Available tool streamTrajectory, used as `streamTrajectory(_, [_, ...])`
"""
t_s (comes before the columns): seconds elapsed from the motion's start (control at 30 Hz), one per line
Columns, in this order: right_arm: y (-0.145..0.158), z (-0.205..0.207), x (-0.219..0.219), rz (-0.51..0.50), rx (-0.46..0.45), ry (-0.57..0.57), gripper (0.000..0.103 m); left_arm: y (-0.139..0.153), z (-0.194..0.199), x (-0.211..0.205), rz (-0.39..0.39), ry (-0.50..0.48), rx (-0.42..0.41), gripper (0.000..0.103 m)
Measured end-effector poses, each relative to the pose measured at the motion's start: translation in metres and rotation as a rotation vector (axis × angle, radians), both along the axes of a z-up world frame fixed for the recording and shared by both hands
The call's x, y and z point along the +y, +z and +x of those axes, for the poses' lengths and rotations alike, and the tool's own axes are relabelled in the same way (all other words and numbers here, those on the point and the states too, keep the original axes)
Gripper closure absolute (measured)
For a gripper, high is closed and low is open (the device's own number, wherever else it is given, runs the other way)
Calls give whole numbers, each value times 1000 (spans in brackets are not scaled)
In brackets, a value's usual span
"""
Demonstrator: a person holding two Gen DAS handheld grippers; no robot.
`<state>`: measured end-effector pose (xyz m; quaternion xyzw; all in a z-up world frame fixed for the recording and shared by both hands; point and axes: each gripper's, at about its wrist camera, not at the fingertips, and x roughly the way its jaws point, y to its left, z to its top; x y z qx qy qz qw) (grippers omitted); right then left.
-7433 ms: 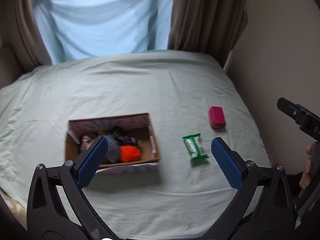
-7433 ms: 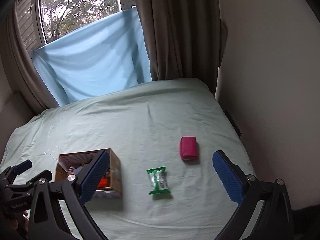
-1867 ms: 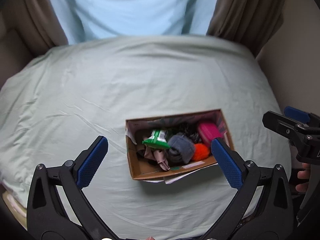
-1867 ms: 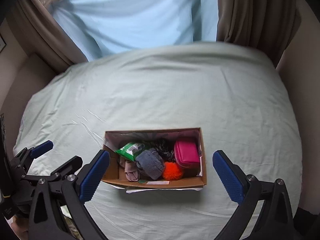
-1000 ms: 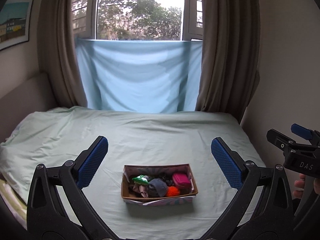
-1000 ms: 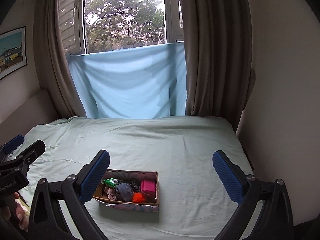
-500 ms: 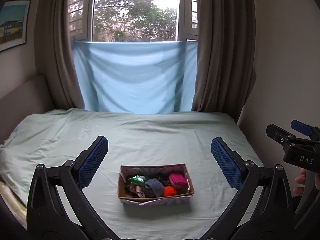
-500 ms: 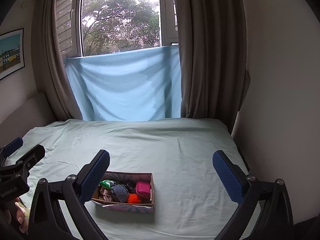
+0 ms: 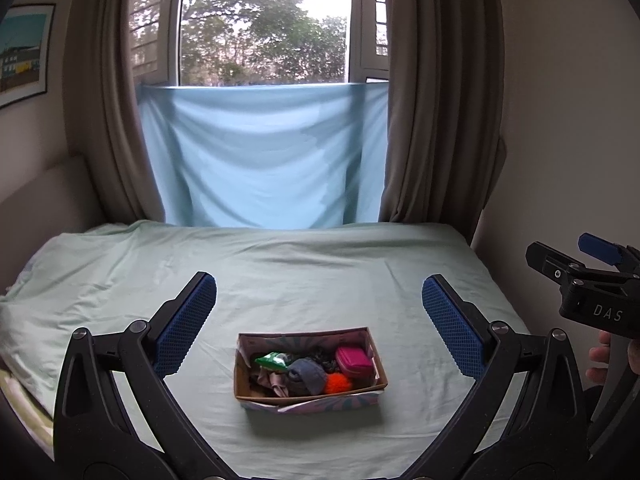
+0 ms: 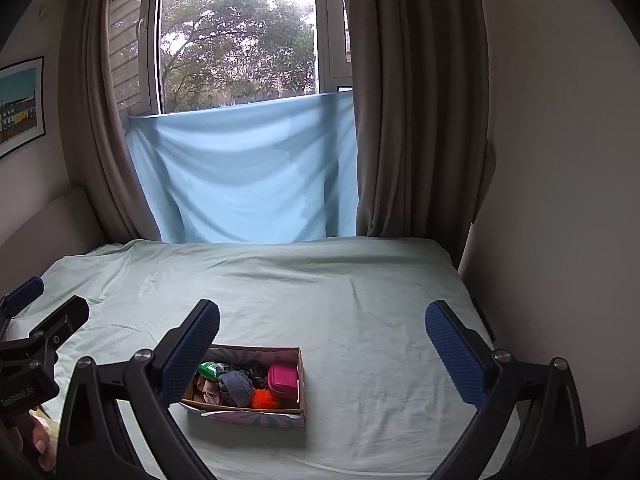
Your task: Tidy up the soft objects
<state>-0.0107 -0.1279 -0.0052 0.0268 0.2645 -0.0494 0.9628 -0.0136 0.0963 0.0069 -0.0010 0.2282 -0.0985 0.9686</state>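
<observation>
While both claws gape wide and empty, the rectangular cardboard box (image 9: 308,394) brims with soft fabric items.

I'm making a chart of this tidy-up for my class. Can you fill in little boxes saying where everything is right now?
container: open cardboard box with patterned sides, sitting on the pale green bed sheet
in the box: green crinkly packet, grey rolled sock, orange fluffy pom-pom, pink zipped pouch, beige cloth
loose on the sheet: nothing visible
left tool: open, empty, held back from the box
right tool: open, empty, held back from the box
behind the bed: light blue cloth hung under the window
</observation>
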Motion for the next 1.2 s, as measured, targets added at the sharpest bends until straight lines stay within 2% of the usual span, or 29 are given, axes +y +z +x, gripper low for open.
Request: streamTrajectory(1.2, [3,16,-4,-5,-22,-3,1,1,17,-1,3,-15,-2,0])
